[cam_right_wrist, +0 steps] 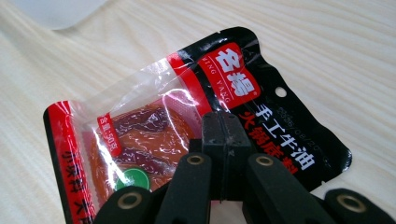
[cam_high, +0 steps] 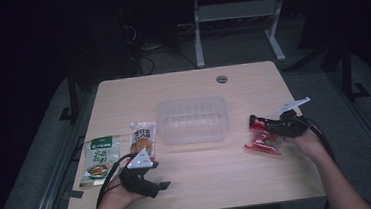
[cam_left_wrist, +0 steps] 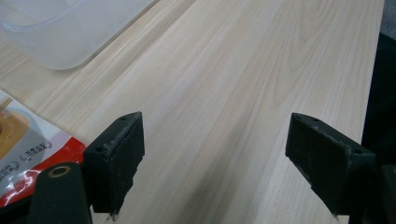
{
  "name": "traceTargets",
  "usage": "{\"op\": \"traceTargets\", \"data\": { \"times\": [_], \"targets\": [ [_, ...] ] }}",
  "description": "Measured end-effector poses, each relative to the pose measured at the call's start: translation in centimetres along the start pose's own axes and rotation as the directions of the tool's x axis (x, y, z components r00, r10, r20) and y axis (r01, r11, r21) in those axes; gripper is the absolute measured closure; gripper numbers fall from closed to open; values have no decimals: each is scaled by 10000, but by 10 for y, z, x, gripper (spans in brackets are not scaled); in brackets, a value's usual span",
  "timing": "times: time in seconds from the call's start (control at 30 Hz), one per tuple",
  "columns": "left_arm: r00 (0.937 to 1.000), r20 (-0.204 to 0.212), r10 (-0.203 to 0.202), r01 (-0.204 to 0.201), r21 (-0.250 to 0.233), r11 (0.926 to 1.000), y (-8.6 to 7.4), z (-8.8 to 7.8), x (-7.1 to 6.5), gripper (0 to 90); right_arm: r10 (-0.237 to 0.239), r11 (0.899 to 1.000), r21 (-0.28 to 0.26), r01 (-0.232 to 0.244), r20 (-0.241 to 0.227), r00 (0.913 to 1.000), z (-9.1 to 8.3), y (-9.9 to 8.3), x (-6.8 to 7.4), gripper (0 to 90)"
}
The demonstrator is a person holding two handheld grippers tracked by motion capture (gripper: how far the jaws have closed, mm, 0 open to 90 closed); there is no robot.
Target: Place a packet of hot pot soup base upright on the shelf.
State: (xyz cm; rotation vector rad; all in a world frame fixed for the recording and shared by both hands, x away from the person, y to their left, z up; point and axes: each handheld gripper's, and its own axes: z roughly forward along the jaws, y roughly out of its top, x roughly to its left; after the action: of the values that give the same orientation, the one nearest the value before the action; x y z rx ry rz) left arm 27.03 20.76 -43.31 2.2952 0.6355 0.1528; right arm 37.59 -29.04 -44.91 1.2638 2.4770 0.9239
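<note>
Glossy, limp film: your right gripper (cam_right_wrist: 223,140) is clamped on the red sachet (cam_right_wrist: 187,126); expect sag. Left gripper (cam_left_wrist: 215,158) jaws apart.

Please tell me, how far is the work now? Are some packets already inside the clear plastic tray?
Nothing looks done yet: the clear tray holds nothing. In hand: the right gripper has its jaws pressed together over the red and black packet, which seems to lie on the table. The left gripper is open above bare wood. Left, if packing is the aim: that packet, the green packet and the white packet.
</note>
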Motion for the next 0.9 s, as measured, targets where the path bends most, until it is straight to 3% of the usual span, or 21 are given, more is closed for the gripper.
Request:
{"op": "traceTargets", "data": {
  "times": [0.53,0.9],
  "targets": [
    [9999,-75,92,-92,8,10000,1,-1,0,192,-764,9958,434,801,-809,9938,-1,2,24,898],
    [9998,39,182,-182,18,9998,2,0,-2,193,-1277,9875,796,1362,-1033,9864,-2,3,46,898]
  ]
}}
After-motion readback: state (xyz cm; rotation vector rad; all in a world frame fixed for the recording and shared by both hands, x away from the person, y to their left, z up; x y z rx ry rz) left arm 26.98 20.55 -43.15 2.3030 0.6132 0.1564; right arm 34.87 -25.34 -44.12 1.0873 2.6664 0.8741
